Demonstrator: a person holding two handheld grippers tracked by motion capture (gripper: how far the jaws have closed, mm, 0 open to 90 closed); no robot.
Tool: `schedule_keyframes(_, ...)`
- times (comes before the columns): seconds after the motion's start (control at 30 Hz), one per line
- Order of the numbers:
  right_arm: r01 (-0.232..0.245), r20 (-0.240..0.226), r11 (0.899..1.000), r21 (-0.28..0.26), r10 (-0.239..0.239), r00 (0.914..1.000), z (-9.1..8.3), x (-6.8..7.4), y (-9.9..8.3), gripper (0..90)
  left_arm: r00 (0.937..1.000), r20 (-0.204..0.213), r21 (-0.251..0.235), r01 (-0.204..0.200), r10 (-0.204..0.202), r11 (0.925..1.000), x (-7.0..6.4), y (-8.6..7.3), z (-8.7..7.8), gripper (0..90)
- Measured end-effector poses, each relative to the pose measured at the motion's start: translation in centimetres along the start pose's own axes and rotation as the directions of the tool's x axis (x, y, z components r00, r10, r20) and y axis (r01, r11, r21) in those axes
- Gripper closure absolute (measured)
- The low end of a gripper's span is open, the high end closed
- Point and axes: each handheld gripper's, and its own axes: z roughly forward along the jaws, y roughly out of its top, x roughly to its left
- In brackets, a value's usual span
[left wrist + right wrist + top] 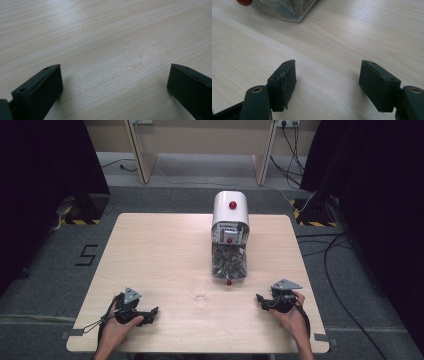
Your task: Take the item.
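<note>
From the high view, a small clear cup (pixel 200 288) stands near the middle of the pale wooden bench (pixel 150 250), just near-left of the dispenser (pixel 230 237), a white round-topped machine with red knobs and a clear bin of what look like wrapped sweets, though the contents are too small to tell for sure. The left gripper (pixel 150 312) and right gripper (pixel 261 300) rest at the near corners, both well apart from the cup, each with its jaws apart and empty. The cup looks thin, light and slick, so a fast or off-centre approach could tip it or push it along the smooth wood, and too hard a squeeze might buckle its wall.

In the left gripper view, the left gripper (pixel 113 77) holds its matte black, blocky jaws wide over bare wood grain.

In the right gripper view, the right gripper (pixel 327 73) is likewise spread; one pad's edge looks chipped, which might weaken its grip on smooth plastic. The dispenser's clear bin (pixel 287 10) and a red knob (pixel 244 2) lie at the far edge; swinging in carelessly could knock them.
</note>
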Motion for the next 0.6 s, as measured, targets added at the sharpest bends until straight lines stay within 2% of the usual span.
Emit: schedule_keyframes(0.6,0.002,0.000,1.000,-0.004,-0.002,1.0000,0.05,-0.02,0.07,32.2,1.0000,0.000,0.000,0.000,0.000,1.0000,0.00,0.00,0.00,0.0)
